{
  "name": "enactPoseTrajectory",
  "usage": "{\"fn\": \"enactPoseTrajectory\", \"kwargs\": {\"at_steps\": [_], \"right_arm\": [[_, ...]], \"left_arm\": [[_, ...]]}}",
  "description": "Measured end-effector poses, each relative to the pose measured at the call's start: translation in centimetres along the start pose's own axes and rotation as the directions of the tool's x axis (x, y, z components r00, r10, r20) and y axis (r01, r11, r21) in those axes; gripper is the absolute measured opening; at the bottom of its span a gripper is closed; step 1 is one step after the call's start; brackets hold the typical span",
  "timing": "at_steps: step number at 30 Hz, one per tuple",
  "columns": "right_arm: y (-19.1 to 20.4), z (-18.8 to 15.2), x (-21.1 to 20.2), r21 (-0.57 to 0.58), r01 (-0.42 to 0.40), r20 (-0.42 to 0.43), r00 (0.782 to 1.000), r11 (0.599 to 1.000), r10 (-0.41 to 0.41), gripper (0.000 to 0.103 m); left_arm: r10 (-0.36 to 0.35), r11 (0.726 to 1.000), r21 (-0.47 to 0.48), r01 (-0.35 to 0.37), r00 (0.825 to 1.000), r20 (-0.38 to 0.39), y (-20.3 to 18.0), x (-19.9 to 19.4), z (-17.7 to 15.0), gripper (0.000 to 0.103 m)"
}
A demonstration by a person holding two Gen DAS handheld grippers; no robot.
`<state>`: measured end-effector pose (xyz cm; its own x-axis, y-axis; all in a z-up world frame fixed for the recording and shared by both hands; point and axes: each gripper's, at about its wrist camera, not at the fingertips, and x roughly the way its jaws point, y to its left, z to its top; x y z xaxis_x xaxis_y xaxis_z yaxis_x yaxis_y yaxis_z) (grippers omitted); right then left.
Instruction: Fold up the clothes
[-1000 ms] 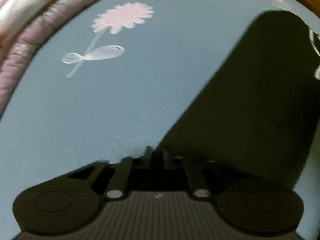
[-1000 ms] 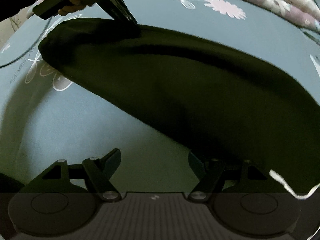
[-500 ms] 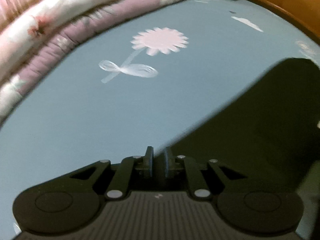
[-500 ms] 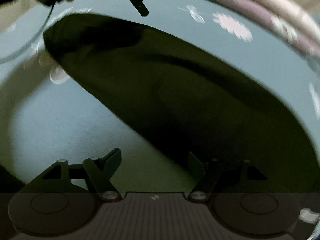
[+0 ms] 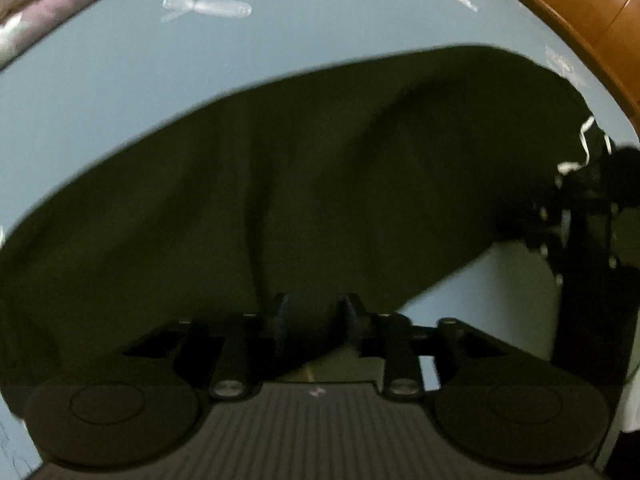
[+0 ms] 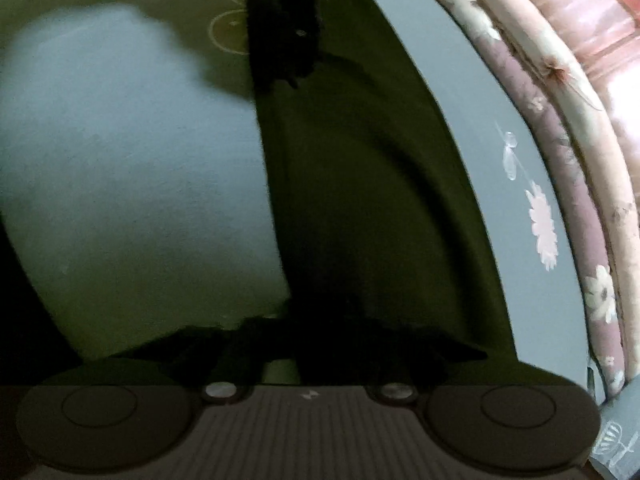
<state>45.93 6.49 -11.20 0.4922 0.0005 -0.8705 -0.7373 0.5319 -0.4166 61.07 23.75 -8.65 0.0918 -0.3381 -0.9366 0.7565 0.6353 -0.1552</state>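
The dark garment [image 5: 320, 200] fills the middle of the left wrist view, stretched in a sagging band over the blue flowered bed sheet [image 5: 100, 80], lifted rather than lying flat. The left gripper [image 5: 314, 316] has its fingers clamped on a bunch of cloth at lower centre. In the right wrist view the right gripper [image 6: 316, 328] is buried in dark fabric at the bottom, so I cannot tell how its fingers stand. Rolled quilts [image 6: 560, 120] curve along the right edge there. Judging by the hanging cloth, a fold looks under way; no neat finished stack shows.
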Motion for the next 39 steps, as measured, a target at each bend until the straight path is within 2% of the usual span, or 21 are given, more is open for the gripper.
{"fn": "enactPoseTrajectory", "kwargs": {"at_steps": [5, 6, 7, 10, 11, 12, 13, 14, 16, 18, 20, 21, 23, 24, 26, 27, 29, 32, 34, 36, 39], "right_arm": [[0.0, -0.3, -0.5, -0.029, -0.031, 0.003, 1.000, 0.999, 0.031, 0.005], [-0.1, -0.3, -0.7, -0.035, -0.038, 0.003, 0.999, 0.999, 0.038, 0.009], [0.0, -0.4, -0.4, -0.032, -0.029, -0.011, 1.000, 0.999, 0.029, 0.021], [0.4, -0.2, -0.2, -0.034, 0.000, -0.004, 1.000, 0.999, -0.001, 0.035], [0.5, -0.2, -0.6, -0.019, -0.007, 0.007, 1.000, 1.000, 0.007, 0.038], [0.5, -0.2, -0.9, 0.004, -0.006, 0.008, 1.000, 1.000, 0.006, 0.046], [0.5, -0.3, -1.1, 0.028, -0.002, 0.007, 1.000, 1.000, 0.002, 0.051], [0.5, -0.3, -1.2, 0.038, -0.003, 0.004, 1.000, 0.999, 0.002, 0.051], [0.6, -0.3, -1.3, 0.050, -0.001, -0.003, 1.000, 0.999, 0.001, 0.051], [0.8, -0.4, -1.2, 0.058, -0.011, -0.017, 1.000, 0.998, 0.012, 0.051], [0.9, -0.4, -1.2, 0.067, -0.016, -0.019, 1.000, 0.998, 0.017, 0.051], [1.0, -0.4, -1.2, 0.070, -0.023, -0.019, 1.000, 0.997, 0.025, 0.051], [0.8, -0.2, -1.4, 0.086, -0.025, -0.014, 1.000, 0.996, 0.026, 0.051], [0.8, -0.1, -1.4, 0.093, -0.029, -0.013, 0.999, 0.995, 0.030, 0.051], [0.9, 0.0, -1.9, 0.099, -0.025, -0.008, 1.000, 0.995, 0.026, 0.051], [0.9, 0.0, -2.1, 0.100, -0.021, -0.005, 1.000, 0.995, 0.021, 0.051], [1.0, 0.0, -2.6, 0.104, -0.009, -0.003, 1.000, 0.995, 0.009, 0.051], [0.9, -0.1, -3.1, 0.123, 0.002, -0.011, 1.000, 0.992, -0.001, 0.051], [0.9, -0.3, -3.4, 0.141, 0.001, -0.014, 1.000, 0.990, 0.001, 0.051], [0.8, -0.4, -3.6, 0.155, 0.001, -0.018, 1.000, 0.988, 0.002, 0.051], [0.8, -0.3, -3.5, 0.166, 0.003, -0.022, 1.000, 0.986, 0.001, 0.051]], "left_arm": [[0.010, 1.000, -0.028, -0.011, 1.000, -0.021, 0.6, -0.3, -1.6, 0.033], [0.007, 0.999, -0.040, -0.008, 1.000, -0.025, 0.8, -0.3, -1.9, 0.034], [0.010, 0.998, -0.057, -0.011, 1.000, -0.024, 1.0, -0.3, -2.0, 0.034], [0.003, 0.989, -0.146, -0.003, 1.000, -0.001, 2.1, -0.6, -2.4, 0.034], [-0.006, 0.980, -0.200, 0.009, 1.000, 0.013, 2.7, -0.8, -2.7, 0.034], [-0.014, 0.967, -0.254, 0.021, 1.000, 0.027, 3.2, -1.1, -3.1, 0.034], [-0.021, 0.951, -0.308, 0.033, 0.999, 0.042, 3.8, -1.3, -3.5, 0.034], [-0.021, 0.928, -0.371, 0.042, 0.998, 0.061, 4.5, -1.6, -4.0, 0.034], [-0.019, 0.865, -0.496, 0.070, 0.994, 0.108, 5.8, -2.2, -5.3, 0.034], [-0.014, 0.767, -0.630, 0.122, 0.985, 0.173, 7.2, -2.7, -7.0, 0.035], [0.018, 0.639, -0.750, 0.173, 0.971, 0.240, 8.5, -3.1, -9.4, 0.045], [0.034, 0.584, -0.787, 0.199, 0.963, 0.268, 9.1, -3.1, -10.5, 0.046], [0.066, 0.456, -0.849, 0.265, 0.942, 0.329, 10.4, -2.8, -12.5, 0.047], [0.100, 0.404, -0.869, 0.285, 0.931, 0.352, 11.3, -2.8, -13.1, 0.047], [0.174, 0.334, -0.882, 0.333, 0.898, 0.404, 12.8, -3.0, -14.3, 0.050], [0.203, 0.317, -0.885, 0.341, 0.887, 0.415, 13.5, -3.0, -14.4, 0.051], [0.285, 0.305, -0.907, 0.291, 0.880, 0.379, 14.9, -3.5, -14.5, 0.052], [0.333, 0.324, -0.920, 0.221, 0.883, 0.330, 16.9, -4.7, -14.4, 0.052], [0.364, 0.377, -0.909, 0.180, 0.873, 0.324, 18.2, -7.0, -14.7, 0.053], [0.370, 0.448, -0.885, 0.130, 0.874, 0.316, 18.9, -8.4, -14.3, 0.058], [0.352, 0.539, -0.839, 0.073, 0.885, 0.303, 19.9, -9.1, -12.9, 0.059]]}}
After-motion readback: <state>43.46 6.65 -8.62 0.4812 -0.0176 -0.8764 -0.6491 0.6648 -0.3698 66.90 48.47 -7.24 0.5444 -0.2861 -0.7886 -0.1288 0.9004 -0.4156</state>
